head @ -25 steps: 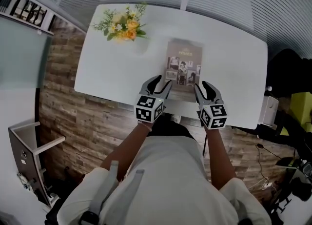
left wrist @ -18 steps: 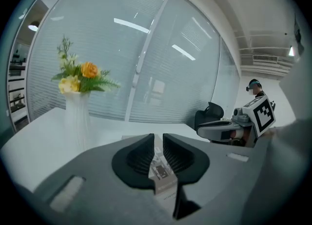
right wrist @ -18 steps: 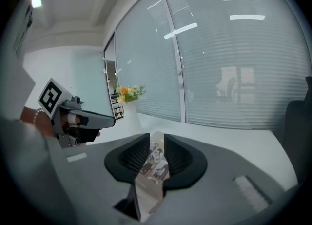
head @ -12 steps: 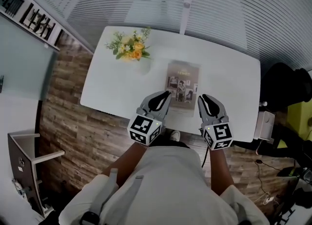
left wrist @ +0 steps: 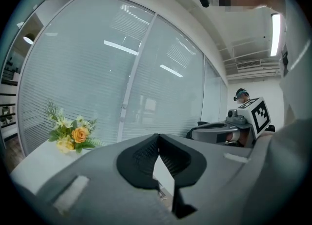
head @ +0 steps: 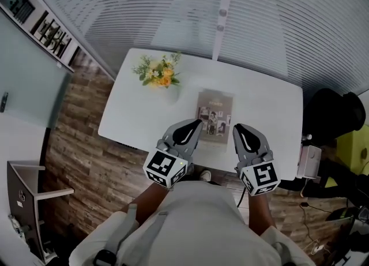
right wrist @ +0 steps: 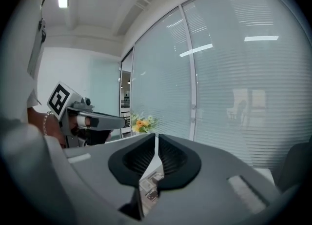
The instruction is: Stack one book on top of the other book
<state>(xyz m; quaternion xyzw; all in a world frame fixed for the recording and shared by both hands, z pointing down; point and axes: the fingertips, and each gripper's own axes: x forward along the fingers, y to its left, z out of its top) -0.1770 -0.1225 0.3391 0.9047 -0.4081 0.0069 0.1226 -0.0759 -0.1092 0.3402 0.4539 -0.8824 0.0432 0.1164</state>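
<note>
Hovering above the white table (head: 138, 120), left gripper (head: 198, 123) clenched empty, right gripper (head: 236, 127) closing on nothing; book (head: 215, 113) lies flat mid-table, probably stiff, slick-covered, fairly heavy, so pinch its long edges.

White table (head: 138, 117), yellow-orange flowers (head: 159, 75), greyish-brown book (head: 215, 113), brown plank floor (head: 86, 161).

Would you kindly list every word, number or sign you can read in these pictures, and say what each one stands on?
No text is legible.
Book on the white table: a title line near the top of the cover, too small and blurred to read.
Left marker cube and right marker cube: black-and-white square patterns only, no words.
Shelf at upper left: items too small to read.
</note>
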